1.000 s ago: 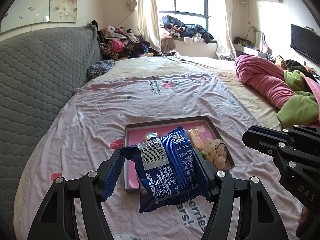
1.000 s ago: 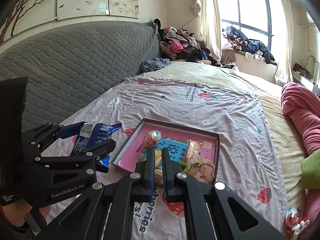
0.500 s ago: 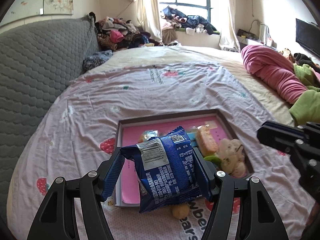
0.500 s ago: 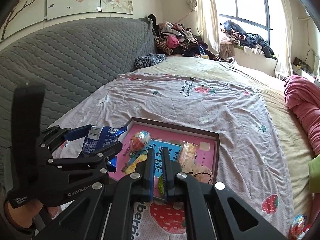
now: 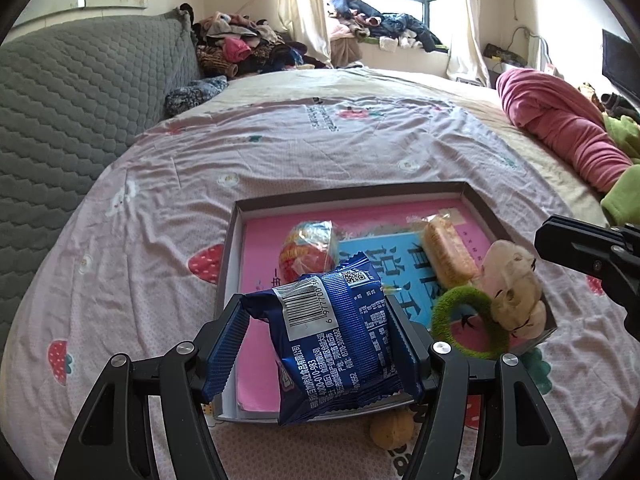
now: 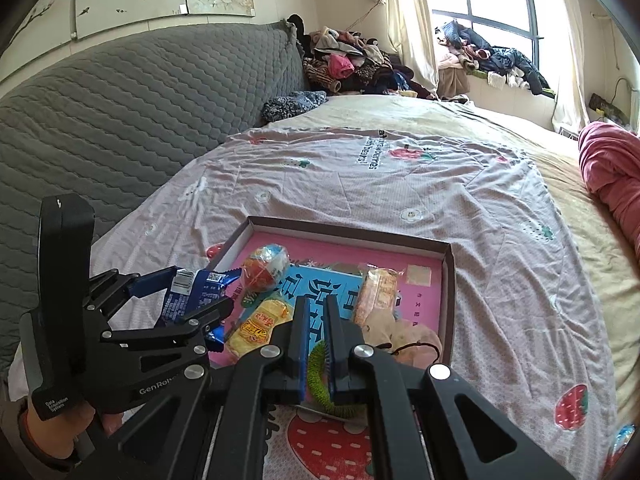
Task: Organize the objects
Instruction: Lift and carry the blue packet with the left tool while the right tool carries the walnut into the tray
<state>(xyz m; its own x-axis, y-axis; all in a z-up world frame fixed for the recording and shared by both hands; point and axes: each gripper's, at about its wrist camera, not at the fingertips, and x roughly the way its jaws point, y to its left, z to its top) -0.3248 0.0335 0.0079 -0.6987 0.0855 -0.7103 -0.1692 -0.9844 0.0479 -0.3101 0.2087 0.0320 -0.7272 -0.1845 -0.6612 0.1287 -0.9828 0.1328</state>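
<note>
Your left gripper (image 5: 320, 340) is clamped on the blue snack packet (image 5: 336, 344), pinned between both fingers and held above the near-left part of the shallow box (image 5: 352, 196) on the bedsheet (image 5: 168, 184). The packet's long axis runs from 6 toward 12 o'clock, barcode end up, tilted slightly toward 11. Your right gripper (image 6: 316, 344) hangs over the box's near edge at 6 o'clock, jaws nearly together, gripping nothing.

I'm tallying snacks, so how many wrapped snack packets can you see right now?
3, maybe more hidden. The blue packet is gripped in the left tool over the box's left edge. The yellow packet and the clear-wrapped wafer packet lie inside the box.
</note>
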